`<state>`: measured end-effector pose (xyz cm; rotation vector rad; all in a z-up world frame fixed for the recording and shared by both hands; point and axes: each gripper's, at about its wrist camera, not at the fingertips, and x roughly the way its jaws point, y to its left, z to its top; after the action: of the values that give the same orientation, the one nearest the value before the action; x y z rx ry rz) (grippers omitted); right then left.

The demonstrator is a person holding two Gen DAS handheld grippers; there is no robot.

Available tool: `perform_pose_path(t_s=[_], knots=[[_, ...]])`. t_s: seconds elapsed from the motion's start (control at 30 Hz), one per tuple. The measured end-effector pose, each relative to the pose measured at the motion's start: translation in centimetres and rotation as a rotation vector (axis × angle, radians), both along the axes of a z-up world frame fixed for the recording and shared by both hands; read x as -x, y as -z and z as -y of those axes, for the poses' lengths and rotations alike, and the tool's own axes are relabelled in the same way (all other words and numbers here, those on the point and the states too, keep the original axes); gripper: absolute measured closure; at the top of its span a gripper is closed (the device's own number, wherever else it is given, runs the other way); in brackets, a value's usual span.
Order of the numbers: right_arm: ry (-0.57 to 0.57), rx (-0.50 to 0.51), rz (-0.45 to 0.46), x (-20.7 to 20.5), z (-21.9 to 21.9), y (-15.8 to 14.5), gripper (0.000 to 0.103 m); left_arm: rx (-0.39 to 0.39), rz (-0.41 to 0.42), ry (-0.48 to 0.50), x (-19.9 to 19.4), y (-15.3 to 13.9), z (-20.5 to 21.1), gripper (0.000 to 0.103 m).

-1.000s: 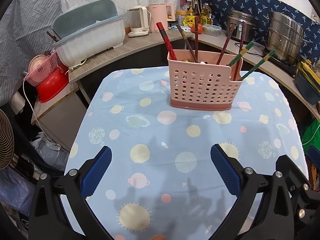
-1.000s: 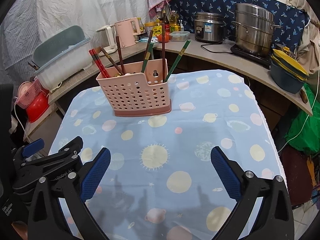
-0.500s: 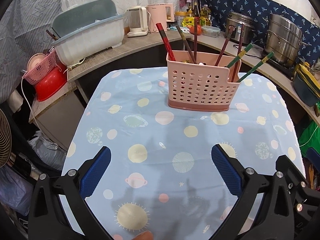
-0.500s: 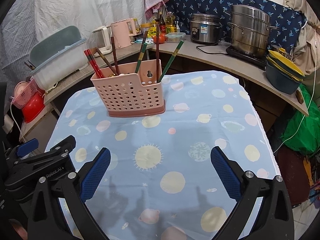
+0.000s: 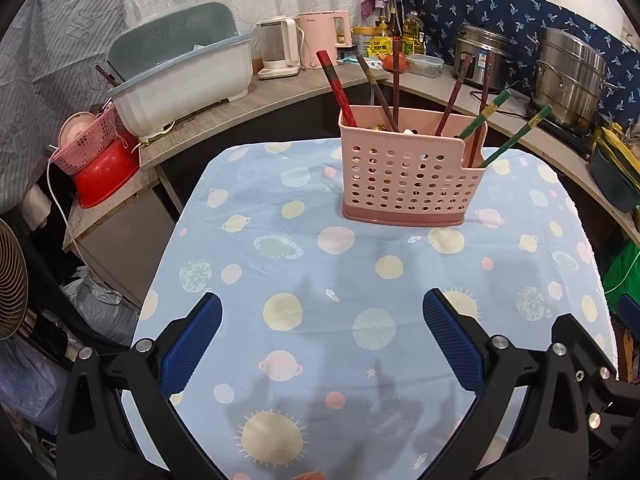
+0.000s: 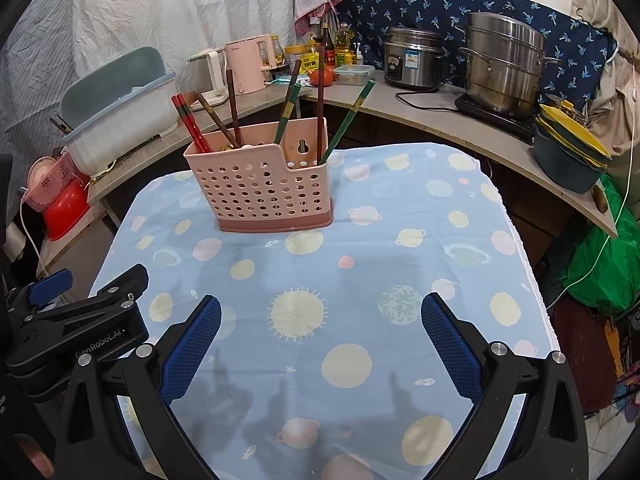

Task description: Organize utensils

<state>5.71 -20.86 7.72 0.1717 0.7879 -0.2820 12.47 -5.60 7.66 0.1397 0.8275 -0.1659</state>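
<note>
A pink perforated utensil holder (image 5: 408, 176) stands upright on the blue planet-print tablecloth (image 5: 320, 280); it also shows in the right wrist view (image 6: 260, 188). Several chopsticks stick up out of it: red ones (image 5: 336, 88), brown ones (image 5: 452, 96) and green ones (image 5: 516, 136). My left gripper (image 5: 322, 340) is open and empty, low over the near part of the cloth, well short of the holder. My right gripper (image 6: 320, 342) is open and empty, to the right of the left gripper's body (image 6: 76, 328).
A curved counter behind the table carries a dish tub (image 5: 180, 68), kettles (image 5: 280, 48), a rice cooker (image 6: 412, 58), a steel steamer pot (image 6: 504, 64) and stacked bowls (image 6: 568, 156). A red basin (image 5: 104, 172) sits at left. A green bag (image 6: 600, 264) lies at right.
Both grippers have drawn back and risen slightly; the holder looks a little farther and the view a little higher. Both stay open and empty.
</note>
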Motion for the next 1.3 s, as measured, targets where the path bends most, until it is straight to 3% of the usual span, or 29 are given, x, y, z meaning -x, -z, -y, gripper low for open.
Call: perform_pose_path(t_s=[1.3], knots=[[0.000, 0.020, 0.004, 0.17, -0.36, -0.16, 0.006, -0.014, 0.026, -0.012, 0.54, -0.42, -0.12, 0.007]])
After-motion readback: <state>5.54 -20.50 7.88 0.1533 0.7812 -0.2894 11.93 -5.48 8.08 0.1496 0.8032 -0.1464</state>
